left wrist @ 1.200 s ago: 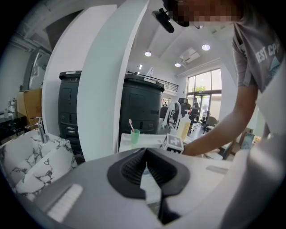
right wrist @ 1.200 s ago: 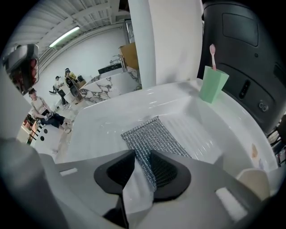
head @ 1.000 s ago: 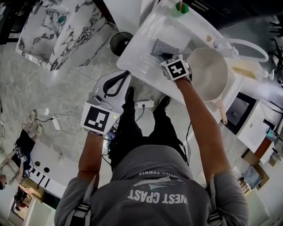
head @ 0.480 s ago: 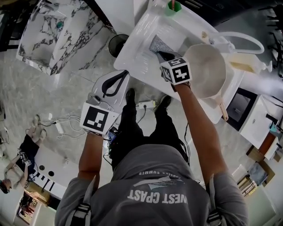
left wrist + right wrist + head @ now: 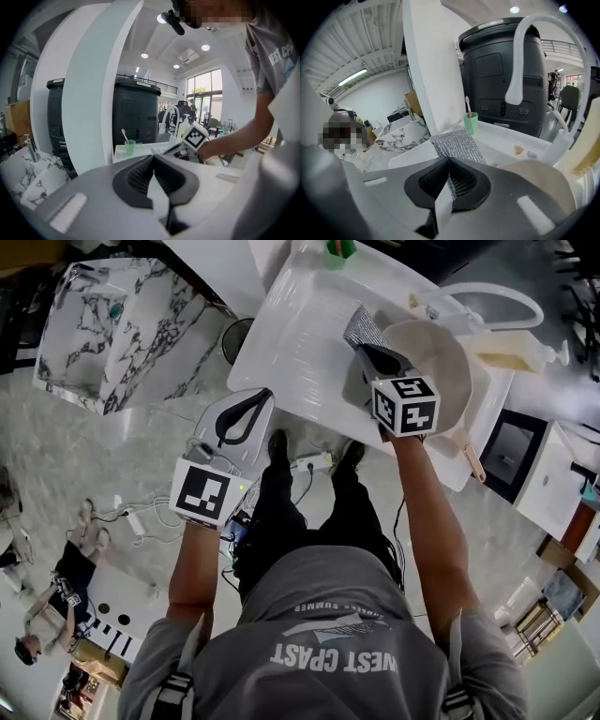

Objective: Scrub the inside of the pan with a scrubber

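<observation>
My right arm reaches out almost straight from the shoulder. The right gripper [image 5: 361, 348] [image 5: 449, 161] tilts down and away from me at the left rim of the pan [image 5: 441, 371] [image 5: 543, 180]. Its marker cube [image 5: 406, 404] sits just on my side of that rim. The fingers have just been closing and are now clamped on the scrubber [image 5: 361, 327] [image 5: 457, 143]. This is a silvery mesh pad that sticks out past the fingertips, left of the pan's bowl. I cannot tell whether the pad touches the rim.

The pan is cream-coloured and rests on the white tabletop [image 5: 291, 343]. Its wooden handle [image 5: 469, 465] points back toward me. The tap [image 5: 506, 292] [image 5: 520, 56] curves over just beyond the pan. A green cup [image 5: 339, 247] [image 5: 470, 123] [image 5: 130, 146] stands at the far edge, beyond and left of the pan.

My left arm is bent and held back, well apart from the pan on its left. The left gripper [image 5: 262, 399] [image 5: 153, 159] hangs over the floor just short of the tabletop's near edge, pointing slightly down. Its fingers are pressed together with nothing between them.
</observation>
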`<state>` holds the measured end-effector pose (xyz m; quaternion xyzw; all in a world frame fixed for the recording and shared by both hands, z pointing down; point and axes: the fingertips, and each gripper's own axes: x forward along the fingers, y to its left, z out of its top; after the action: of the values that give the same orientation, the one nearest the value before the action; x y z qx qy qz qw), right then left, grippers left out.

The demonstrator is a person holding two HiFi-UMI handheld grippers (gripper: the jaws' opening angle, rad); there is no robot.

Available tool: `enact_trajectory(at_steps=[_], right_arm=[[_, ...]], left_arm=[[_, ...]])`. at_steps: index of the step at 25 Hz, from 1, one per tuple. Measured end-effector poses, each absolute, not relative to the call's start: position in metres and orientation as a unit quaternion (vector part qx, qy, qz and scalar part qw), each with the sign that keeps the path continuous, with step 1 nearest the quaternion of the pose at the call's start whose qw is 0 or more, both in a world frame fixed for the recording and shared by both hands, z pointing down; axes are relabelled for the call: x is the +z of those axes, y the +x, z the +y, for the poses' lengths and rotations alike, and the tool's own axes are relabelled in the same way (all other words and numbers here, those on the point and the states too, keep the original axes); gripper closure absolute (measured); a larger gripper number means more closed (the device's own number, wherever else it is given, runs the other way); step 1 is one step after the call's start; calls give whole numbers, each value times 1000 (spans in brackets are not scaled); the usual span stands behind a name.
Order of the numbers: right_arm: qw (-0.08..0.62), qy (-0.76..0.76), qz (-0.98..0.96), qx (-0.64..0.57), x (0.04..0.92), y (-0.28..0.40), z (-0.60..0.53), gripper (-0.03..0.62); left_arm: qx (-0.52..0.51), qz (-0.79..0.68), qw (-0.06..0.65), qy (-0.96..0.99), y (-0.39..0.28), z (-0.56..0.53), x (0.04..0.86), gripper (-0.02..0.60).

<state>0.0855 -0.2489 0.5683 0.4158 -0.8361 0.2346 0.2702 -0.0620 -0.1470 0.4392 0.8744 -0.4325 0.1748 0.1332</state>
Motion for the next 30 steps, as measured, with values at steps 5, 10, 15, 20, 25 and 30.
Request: enact_trajectory(at_steps=[5,10,15,20,25,30], right_arm=[[264,471,-807,242,576,145,-254,583],[267,522,-765,265,604,208,-258,583],[284,548,-728,298,646,249,-265,583],[304,527,-726,320,676,245,-275,582],[328,480,-734,350,701,216,-259,582],[379,417,-741,364,721,194,-218,580]], left_arm=[[181,-420,130,880,-47,-146,439,579],[187,-411,127,883,-31,-145,440,579],[194,-403,125,886,-18,-143,441,578],[201,-399,127,886,-10,-139,444,578],[199,-397,122,888,-3,-135,447,579],[200,-394,128,888,2,-134,449,578]])
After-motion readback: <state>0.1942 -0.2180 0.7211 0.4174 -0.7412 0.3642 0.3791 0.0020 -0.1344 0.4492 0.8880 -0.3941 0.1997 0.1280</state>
